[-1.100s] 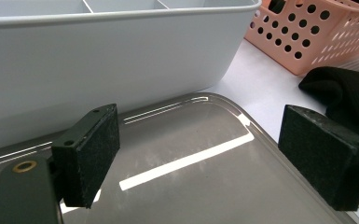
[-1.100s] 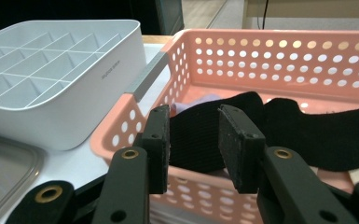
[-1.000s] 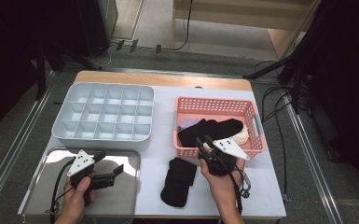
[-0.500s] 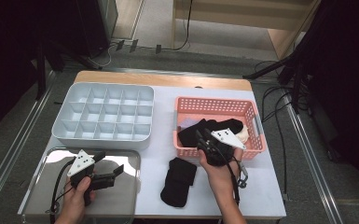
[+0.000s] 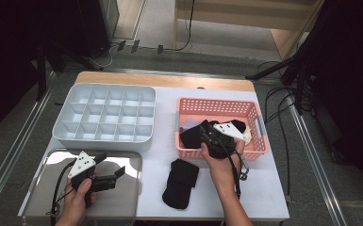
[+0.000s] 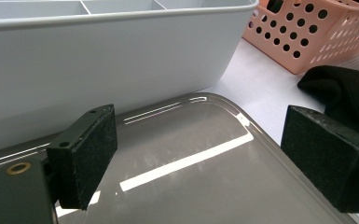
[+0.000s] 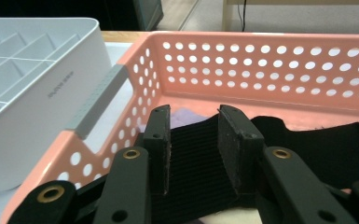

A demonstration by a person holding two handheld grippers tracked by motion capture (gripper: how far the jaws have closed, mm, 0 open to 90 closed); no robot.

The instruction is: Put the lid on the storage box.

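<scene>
The left gripper (image 5: 111,173) is hovering over the metal tray (image 5: 42,202) with jaws spread wide, gripping nothing. A folded black sock (image 5: 180,183) is lying on the white tabletop (image 5: 162,146). The right gripper (image 7: 193,140) is clenching a black ribbed sock (image 7: 193,158) inside the pink perforated basket (image 5: 217,104).

Pink basket (image 5: 219,104) and pale grey divided box (image 5: 104,115) stood on a white tabletop (image 5: 264,188).
The basket's walls were dotted with round holes, its handle (image 7: 98,100) grey; the ribbed sock (image 7: 193,158) inside and the folded sock (image 5: 181,182) beside it were black, the tray (image 5: 122,197) shiny silver-grey.
</scene>
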